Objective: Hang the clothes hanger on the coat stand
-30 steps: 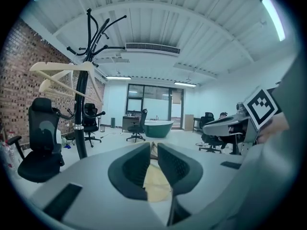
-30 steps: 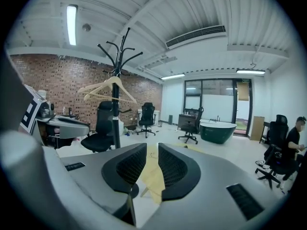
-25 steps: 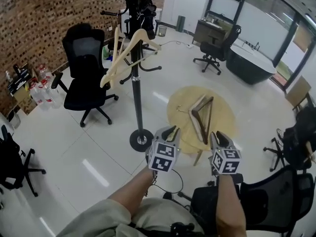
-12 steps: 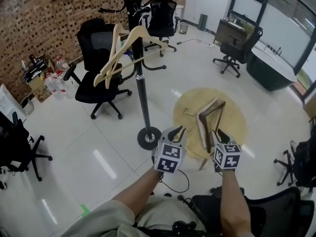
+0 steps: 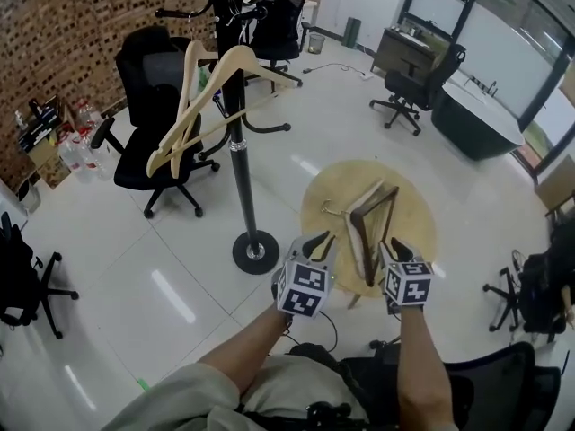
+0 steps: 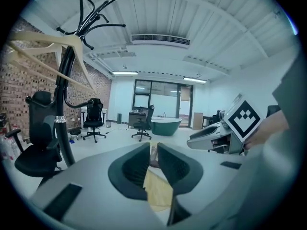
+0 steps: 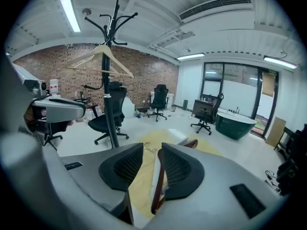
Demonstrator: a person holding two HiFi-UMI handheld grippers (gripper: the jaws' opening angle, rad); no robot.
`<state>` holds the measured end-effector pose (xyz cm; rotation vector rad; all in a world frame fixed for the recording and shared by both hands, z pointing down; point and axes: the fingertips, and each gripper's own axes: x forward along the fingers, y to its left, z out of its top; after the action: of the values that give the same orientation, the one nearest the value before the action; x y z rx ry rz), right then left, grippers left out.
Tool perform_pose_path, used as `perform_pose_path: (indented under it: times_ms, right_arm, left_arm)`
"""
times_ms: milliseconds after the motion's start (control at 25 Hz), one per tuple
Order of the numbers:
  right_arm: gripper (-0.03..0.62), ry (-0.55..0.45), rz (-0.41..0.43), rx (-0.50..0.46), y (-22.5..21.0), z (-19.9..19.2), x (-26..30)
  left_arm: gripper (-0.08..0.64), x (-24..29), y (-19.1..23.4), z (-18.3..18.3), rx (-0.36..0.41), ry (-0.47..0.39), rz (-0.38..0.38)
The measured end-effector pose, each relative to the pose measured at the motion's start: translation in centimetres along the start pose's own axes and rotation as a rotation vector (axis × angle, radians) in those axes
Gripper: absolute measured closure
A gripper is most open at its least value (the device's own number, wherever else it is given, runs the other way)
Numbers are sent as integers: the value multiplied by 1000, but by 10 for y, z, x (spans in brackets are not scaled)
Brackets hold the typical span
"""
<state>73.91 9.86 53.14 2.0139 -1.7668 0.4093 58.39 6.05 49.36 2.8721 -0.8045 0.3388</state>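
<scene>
Since a second ago the left gripper and right gripper had drawn up to the bench | right jaws just widened, empty | left jaws slightly parted, empty | dark hanger lay on bench just ahead of right gripper, lengthwise along its aim | coat stand off left

Office chair, green bathtub, brick wall

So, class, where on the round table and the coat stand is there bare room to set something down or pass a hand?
Bare: the table right of the dark hanger, and its left rim beside the pale hanger. The floor between stand base and office chair is open. Crowded: table middle; the stand's upper arms, carrying two hangers.
</scene>
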Motion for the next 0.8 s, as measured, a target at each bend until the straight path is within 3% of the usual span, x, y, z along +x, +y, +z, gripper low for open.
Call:
perform_pose_path:
  times_ms: [280, 560, 800]
  right_arm:
    - [457, 103, 84, -6, -35, -28, 59]
    - [457, 171, 145, -28, -144, -28, 117]
    - [443, 272, 189, -22, -144, -50, 163]
  left_arm:
    - [502, 56, 4, -3, -42, 16, 64]
    - [502, 158, -33, 27, -48, 32, 133]
    - [502, 177, -10, 20, -53, 62, 184]
